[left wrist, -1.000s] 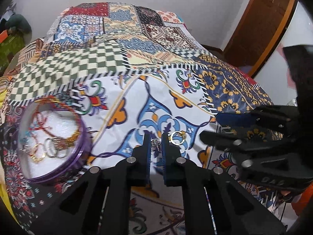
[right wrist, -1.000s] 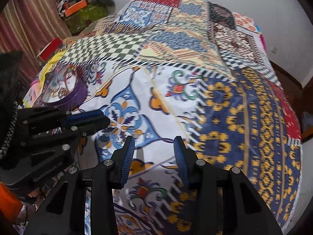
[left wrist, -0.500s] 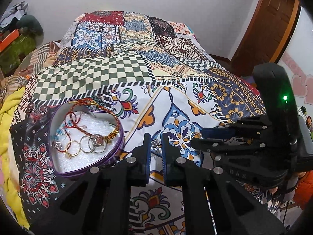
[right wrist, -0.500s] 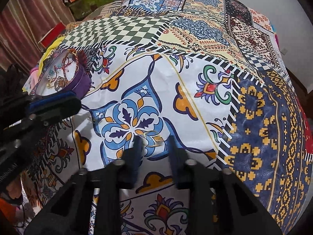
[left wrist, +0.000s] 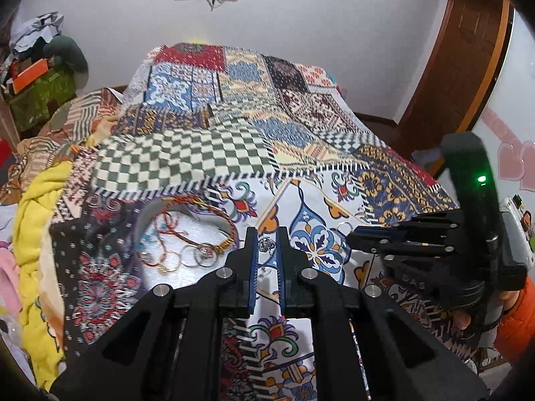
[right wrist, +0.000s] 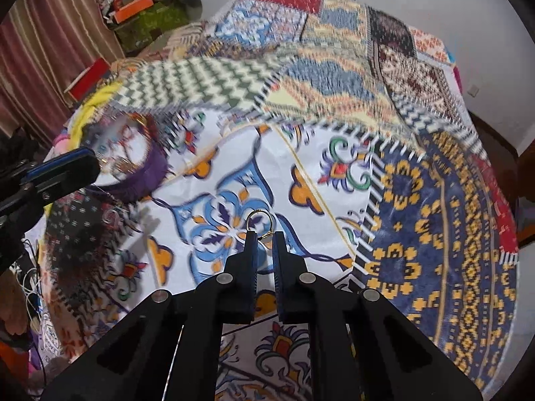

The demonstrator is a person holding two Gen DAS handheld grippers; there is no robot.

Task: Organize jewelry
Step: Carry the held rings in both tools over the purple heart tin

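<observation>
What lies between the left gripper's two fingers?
A small silver ring with an ornate top, pinched between the left gripper's fingers; it shows in the left wrist view.

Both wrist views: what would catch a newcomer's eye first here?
The loud patchwork bedspread fills both views. On it at left sits a purple box holding bracelets and rings. Each gripper pinches jewelry: the left gripper a small silver ring, the right gripper a gold ring above a blue floral motif.
</observation>
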